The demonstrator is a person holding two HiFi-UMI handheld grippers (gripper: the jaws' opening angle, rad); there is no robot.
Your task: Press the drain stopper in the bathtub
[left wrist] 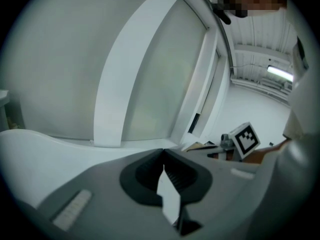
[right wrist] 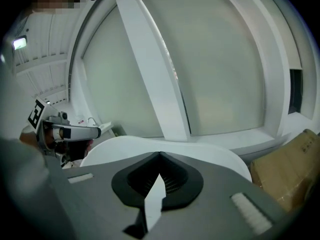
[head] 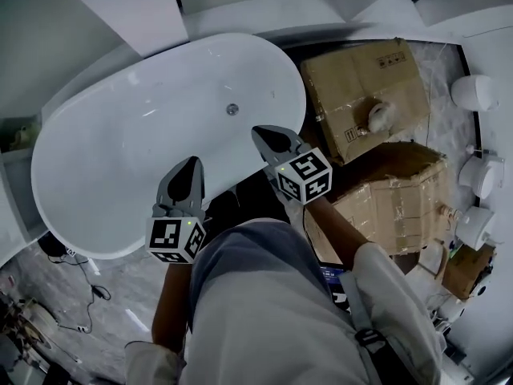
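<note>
As the head view has it: both grippers hang over the tub's near rim.
Tub (head: 104,159): white, oval; smooth white inside, drain stopper on its floor.
Drain stopper (head: 232,109): small round grey metal disc, mid-floor toward the far wall; raised or pressed, cannot tell; well apart from both grippers.
Left gripper (head: 190,170): jaws together, nothing held.
Right gripper (head: 265,137): jaws together, nothing held, tip over the tub's inner slope.
Cardboard boxes (head: 361,79): two, just right of the tub, taped shut, contents hidden; white round item (head: 377,117) lies on the far one.
Left gripper view: jaws meet tip to tip, nothing between; white tub rim (left wrist: 50,144) beyond them; the right gripper's marker cube (left wrist: 245,139) off to the right.
Right gripper view: jaws meet tip to tip, nothing between; curved tub rim (right wrist: 165,145) just past the tips; one cardboard box at lower right.
</note>
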